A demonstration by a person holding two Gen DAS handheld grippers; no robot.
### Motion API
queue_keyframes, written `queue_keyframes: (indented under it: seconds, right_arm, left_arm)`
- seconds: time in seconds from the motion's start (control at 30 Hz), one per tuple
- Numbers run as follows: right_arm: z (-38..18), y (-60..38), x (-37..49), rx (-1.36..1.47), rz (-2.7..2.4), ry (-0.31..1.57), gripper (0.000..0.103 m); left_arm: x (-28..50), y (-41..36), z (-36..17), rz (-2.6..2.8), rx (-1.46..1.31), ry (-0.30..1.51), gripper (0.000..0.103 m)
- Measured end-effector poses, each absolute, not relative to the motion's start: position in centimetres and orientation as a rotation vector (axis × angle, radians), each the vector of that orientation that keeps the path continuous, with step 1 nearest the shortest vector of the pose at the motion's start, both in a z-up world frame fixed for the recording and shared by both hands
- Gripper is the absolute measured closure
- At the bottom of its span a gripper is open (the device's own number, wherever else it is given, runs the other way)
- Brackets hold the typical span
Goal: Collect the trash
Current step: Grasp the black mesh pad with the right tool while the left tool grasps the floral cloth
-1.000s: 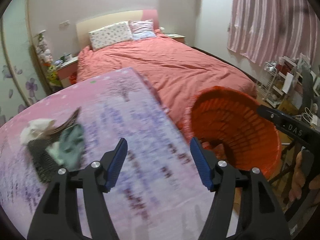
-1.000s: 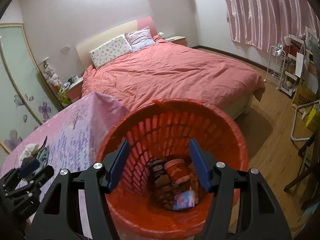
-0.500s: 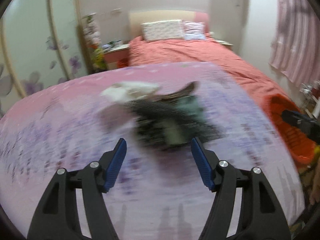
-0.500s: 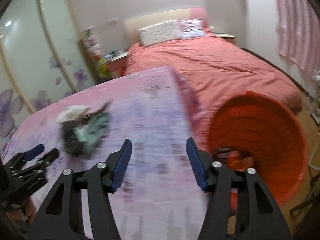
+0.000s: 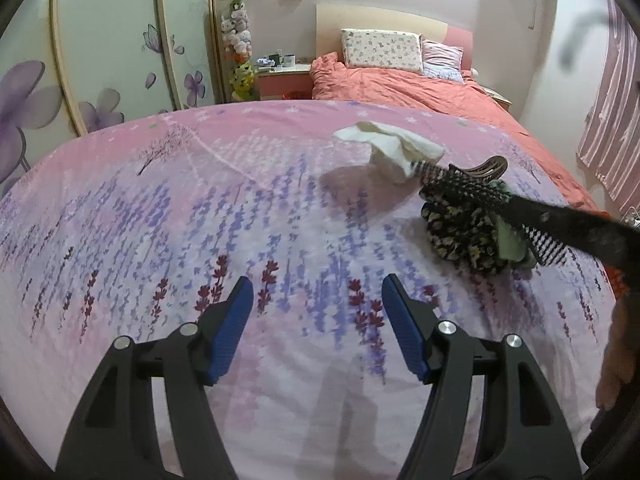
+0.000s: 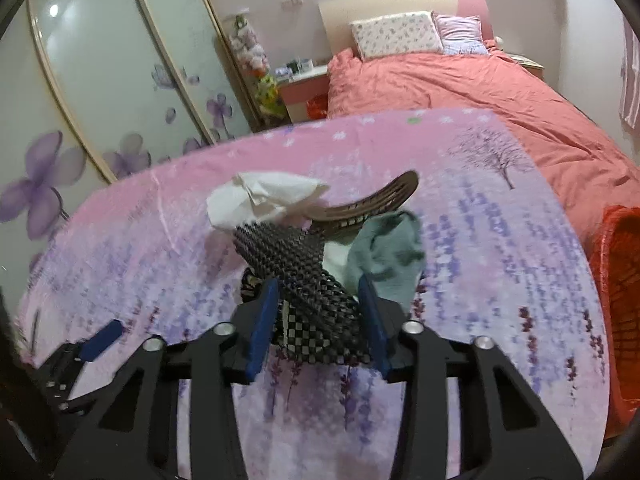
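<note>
Right tool [image 6: 318, 316] is closing, its blue pads either side of the black checkered mesh piece [image 6: 304, 276] at the near end of the trash pile; whether the pads press it yet is unclear. Teal rag [image 6: 384, 252], white tissue [image 6: 260, 200] and brown comb-like piece [image 6: 376, 200] lie just beyond, touching it. Left tool [image 5: 316, 320] hangs spread and empty over bare floral counter [image 5: 160, 220], pile to its right. Orange basket [image 6: 616, 280] sits off the counter's right edge; bed [image 6: 480, 92] behind.
</note>
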State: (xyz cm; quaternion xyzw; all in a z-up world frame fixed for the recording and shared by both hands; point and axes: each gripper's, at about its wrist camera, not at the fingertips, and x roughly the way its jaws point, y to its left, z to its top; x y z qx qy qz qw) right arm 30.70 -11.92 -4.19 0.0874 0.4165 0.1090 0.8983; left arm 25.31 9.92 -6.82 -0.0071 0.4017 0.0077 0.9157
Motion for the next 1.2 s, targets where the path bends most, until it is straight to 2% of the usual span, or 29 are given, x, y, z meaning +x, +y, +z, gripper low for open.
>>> queue_keyframes:
  seconds: [0.07,0.17,0.4,0.63,0.93,0.97,1.07,1.1,1.2]
  right_arm:
    - [-4.8,-11.6,30.4,0.167,0.229,0.876,0.09]
    - [-4.3,-12.1,29.1,0.156,0.225,0.841,0.093]
    - [-2.9,-16.8,27.3,0.225,0.115,0.753,0.094]
    - [-6.5,-20.9,28.1,0.229,-0.074,0.862,0.093]
    - [-7.2,-21.1,28.0,0.224,-0.06,0.852,0.092]
    - [-7.3,-21.4,28.0,0.238,-0.056,0.852,0.091]
    - [-7.3,-21.9,27.7,0.262,-0.048,0.852,0.091]
    - [-7.4,-22.0,27.6,0.264,-0.047,0.852,0.091]
    - [-7.4,-22.0,27.6,0.265,-0.047,0.852,0.091]
  left_arm:
    - [25.2,9.8,-7.1,0.007,-0.018,0.832,0.037]
    - [25.4,9.5,-7.6,-0.003,-0.023,0.837,0.037]
    - [25.8,7.3,-7.0,-0.048,-0.042,0.83,0.037]
    - [27.8,3.9,-6.4,-0.117,-0.074,0.832,0.037]
    - [31.5,0.7,-8.2,-0.157,-0.086,0.889,0.038]
    - [31.8,0.3,-8.5,-0.164,-0.089,0.893,0.04]
    - [32.3,-0.8,-8.9,-0.182,-0.092,0.891,0.058]
    - [32.4,-1.0,-8.9,-0.198,-0.096,0.896,0.074]
    - [32.1,-1.0,-8.8,-0.211,-0.088,0.894,0.086]
